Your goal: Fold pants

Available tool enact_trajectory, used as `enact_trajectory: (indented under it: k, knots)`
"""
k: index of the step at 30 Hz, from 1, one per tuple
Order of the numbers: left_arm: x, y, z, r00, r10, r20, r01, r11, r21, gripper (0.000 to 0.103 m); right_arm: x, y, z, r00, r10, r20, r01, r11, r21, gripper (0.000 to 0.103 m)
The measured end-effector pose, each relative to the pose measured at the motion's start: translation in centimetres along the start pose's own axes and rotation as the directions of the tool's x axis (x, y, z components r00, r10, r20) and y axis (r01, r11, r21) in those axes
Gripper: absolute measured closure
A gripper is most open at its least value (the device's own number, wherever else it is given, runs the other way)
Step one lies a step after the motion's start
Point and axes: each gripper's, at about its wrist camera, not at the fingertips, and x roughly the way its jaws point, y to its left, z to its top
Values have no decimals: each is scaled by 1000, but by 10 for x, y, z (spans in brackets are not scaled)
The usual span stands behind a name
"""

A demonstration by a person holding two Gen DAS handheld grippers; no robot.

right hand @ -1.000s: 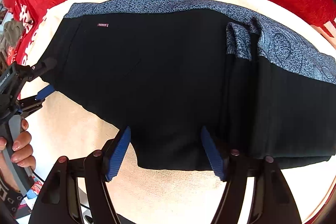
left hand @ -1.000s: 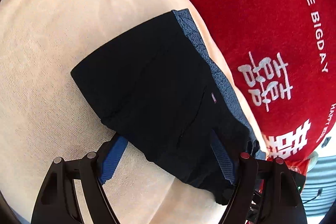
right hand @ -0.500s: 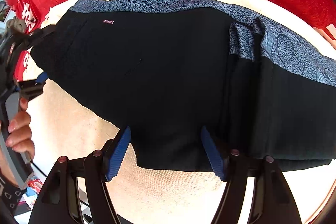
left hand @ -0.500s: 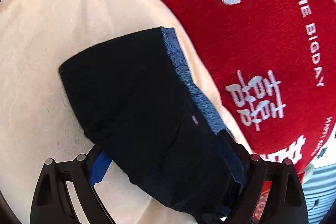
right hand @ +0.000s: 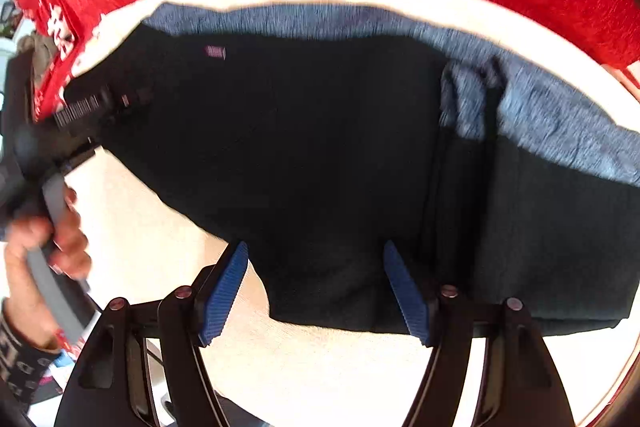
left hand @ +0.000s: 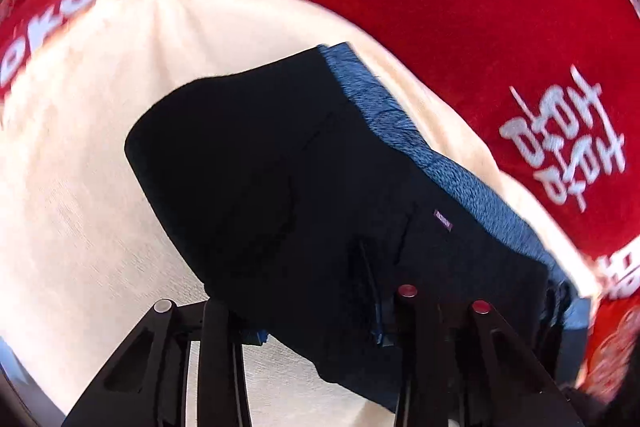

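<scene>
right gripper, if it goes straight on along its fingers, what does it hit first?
Most likely the black pants: the right gripper stands open over their near hem, fabric between the fingers. Depth is unclear; it may touch already.

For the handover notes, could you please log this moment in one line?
left gripper: just closed on black pants edge | right gripper: open over hem | surface: cream towel

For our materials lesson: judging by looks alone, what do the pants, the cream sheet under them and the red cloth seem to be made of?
Pants: matte black fabric, probably a soft knit; blue-grey speckled band.
Cream sheet: looks like woven or terry cotton, with a fine grainy texture.
Red cloth: plush, fuzzy pile, perhaps velour; white printed characters.
</scene>
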Motion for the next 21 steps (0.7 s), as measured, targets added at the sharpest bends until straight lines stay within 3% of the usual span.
enact_trajectory:
  k: [5, 12, 17, 21]
  knots:
    - [-14, -29, -11, 993, 86, 76, -100, 973, 210, 68, -26, 4, 36, 997, 82, 3, -82, 997, 16, 28]
    - [-18, -44, -17, 982, 142, 123, -175, 927, 332, 68, -36, 58, 123, 970, 232, -69, -235, 971, -46, 22]
    - [-18, -48, -25, 973, 171, 152, -218, 893, 393, 68, -9, 131, 173, 954, 204, -219, -241, 958, -158, 22]
    - [-17, -49, -27, 970, 181, 160, -232, 882, 410, 68, 18, 187, 196, 940, 149, -306, -227, 945, -237, 21]
